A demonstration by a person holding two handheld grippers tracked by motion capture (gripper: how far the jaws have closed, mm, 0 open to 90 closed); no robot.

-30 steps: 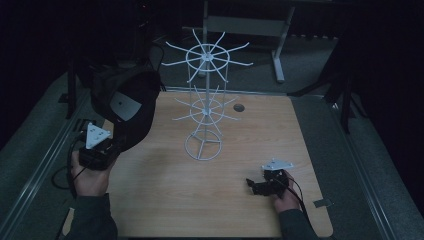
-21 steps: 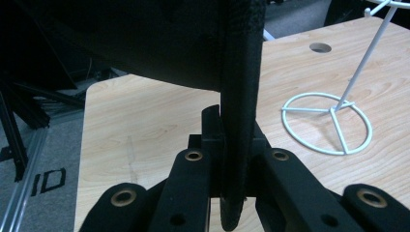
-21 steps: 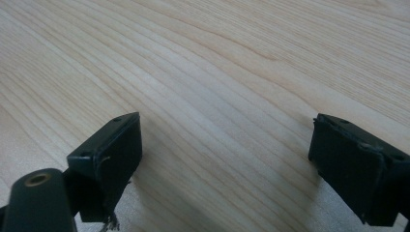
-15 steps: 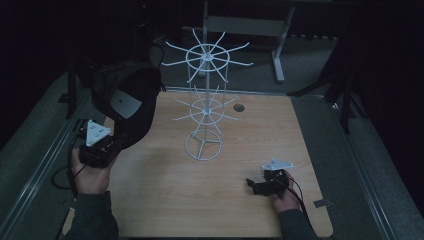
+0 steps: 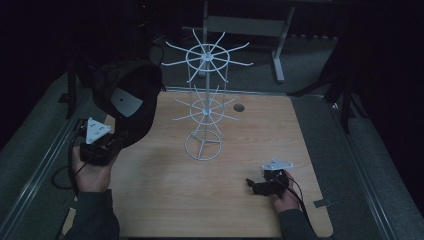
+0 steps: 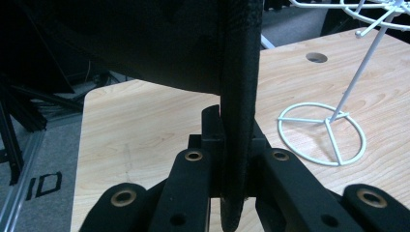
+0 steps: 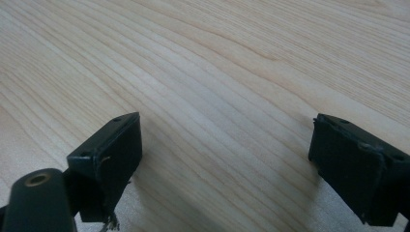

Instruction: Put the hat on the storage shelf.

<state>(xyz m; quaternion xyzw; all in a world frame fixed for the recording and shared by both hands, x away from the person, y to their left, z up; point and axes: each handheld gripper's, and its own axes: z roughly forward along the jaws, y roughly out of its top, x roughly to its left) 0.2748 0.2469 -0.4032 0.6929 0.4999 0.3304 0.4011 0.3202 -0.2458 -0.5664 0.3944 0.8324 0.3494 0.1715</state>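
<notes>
My left claw [image 6: 232, 145] is clenched on the brim edge of the black cap [image 5: 127, 97], which hangs raised to the left of the white wire rack [image 5: 203, 105], just clear of its lower spokes; bare tabletop [image 5: 165, 200] lies open between the rack's ring base and my left hand; my right claw [image 7: 225, 154] rests low on the wood, near-right of the rack, jaws spread wide, holding nothing.
</notes>
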